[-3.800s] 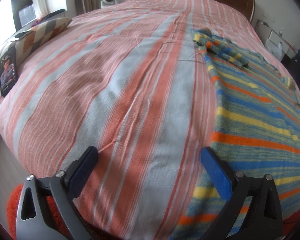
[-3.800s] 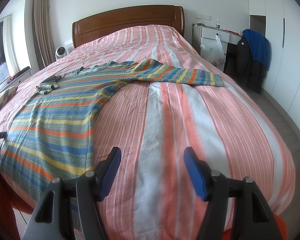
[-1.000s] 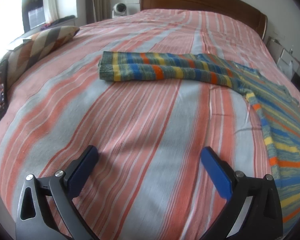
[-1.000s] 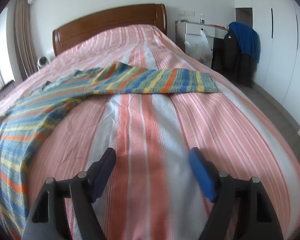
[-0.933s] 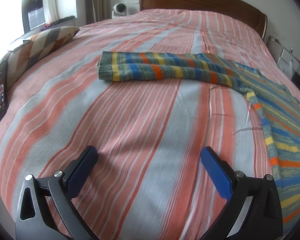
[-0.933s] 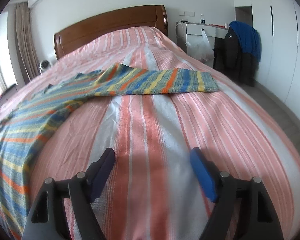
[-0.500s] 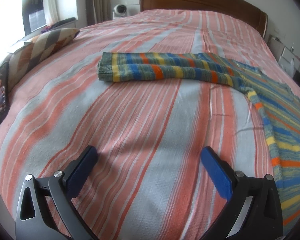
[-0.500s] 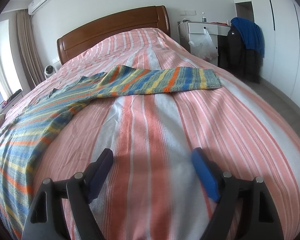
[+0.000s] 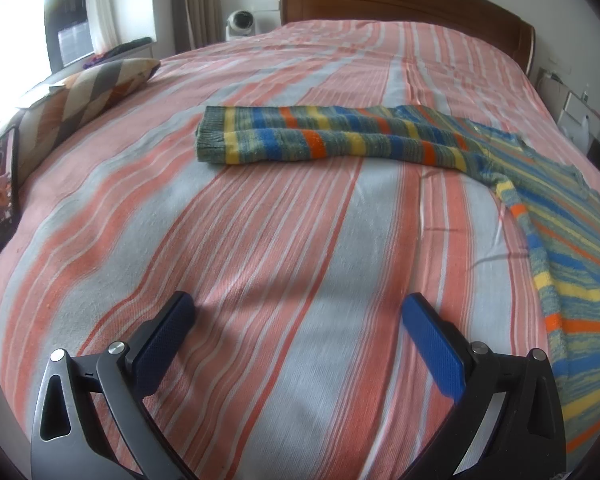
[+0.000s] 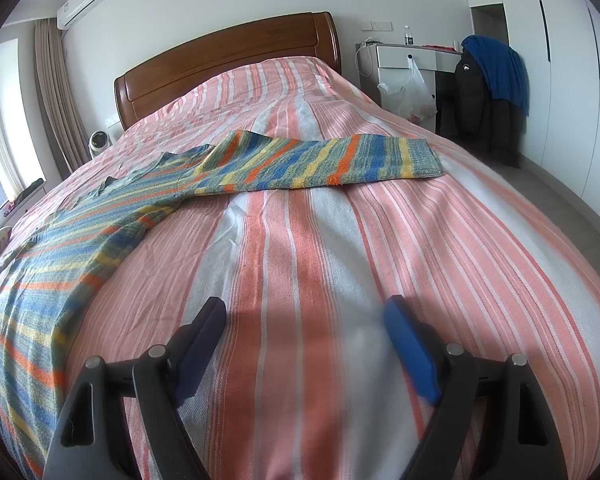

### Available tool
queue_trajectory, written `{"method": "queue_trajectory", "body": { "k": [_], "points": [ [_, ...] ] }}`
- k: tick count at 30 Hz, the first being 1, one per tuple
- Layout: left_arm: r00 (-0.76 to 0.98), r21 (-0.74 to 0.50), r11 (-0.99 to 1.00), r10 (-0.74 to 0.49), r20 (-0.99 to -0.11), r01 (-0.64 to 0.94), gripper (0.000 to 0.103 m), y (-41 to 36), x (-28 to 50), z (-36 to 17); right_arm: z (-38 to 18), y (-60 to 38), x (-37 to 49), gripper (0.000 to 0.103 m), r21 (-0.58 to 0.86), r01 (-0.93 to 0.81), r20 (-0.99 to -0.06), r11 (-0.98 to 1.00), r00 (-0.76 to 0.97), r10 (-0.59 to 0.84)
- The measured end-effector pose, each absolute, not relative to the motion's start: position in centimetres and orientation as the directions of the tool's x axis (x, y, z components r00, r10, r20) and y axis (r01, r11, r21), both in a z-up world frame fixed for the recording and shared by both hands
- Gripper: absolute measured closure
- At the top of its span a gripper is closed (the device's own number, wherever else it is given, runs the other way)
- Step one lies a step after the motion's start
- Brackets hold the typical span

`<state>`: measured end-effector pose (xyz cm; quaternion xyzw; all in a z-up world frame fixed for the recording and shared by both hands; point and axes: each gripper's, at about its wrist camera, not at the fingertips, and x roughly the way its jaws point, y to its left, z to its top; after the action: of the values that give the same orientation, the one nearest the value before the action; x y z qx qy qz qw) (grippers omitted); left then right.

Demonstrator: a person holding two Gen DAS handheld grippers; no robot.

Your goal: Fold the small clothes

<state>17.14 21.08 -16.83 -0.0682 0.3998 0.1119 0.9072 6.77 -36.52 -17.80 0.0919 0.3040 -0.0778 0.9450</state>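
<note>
A knit sweater with blue, yellow, orange and green stripes lies flat on a bed with a pink and grey striped cover (image 9: 284, 240). In the left wrist view its left sleeve (image 9: 320, 142) stretches out to the left and its body (image 9: 572, 264) runs down the right edge. In the right wrist view the other sleeve (image 10: 332, 162) stretches right and the body (image 10: 60, 256) fills the left. My left gripper (image 9: 298, 312) is open and empty, short of the sleeve. My right gripper (image 10: 304, 316) is open and empty, short of the other sleeve.
A patterned pillow (image 9: 88, 96) and a phone (image 9: 0, 192) lie at the bed's left edge. A wooden headboard (image 10: 228, 64) stands at the far end. A white desk (image 10: 408, 64), a plastic bag (image 10: 410, 94) and dark and blue jackets (image 10: 488, 92) stand to the right.
The left sleeve, bunched 3.8 s ago, now lies spread out to the left. Over the last second both open grippers have only shifted slightly; the right one tilted up a little.
</note>
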Motion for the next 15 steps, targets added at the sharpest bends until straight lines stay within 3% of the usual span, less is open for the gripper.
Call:
{"method": "queue_trajectory", "body": {
  "k": [15],
  "points": [
    [0.656, -0.031, 0.966, 0.151, -0.740, -0.258, 0.000, 20.99, 17.13, -16.86, -17.82, -36.52, 6.77, 0.022, 0.126, 0.203, -0.589, 0.971, 0.803, -0.092]
  ]
}}
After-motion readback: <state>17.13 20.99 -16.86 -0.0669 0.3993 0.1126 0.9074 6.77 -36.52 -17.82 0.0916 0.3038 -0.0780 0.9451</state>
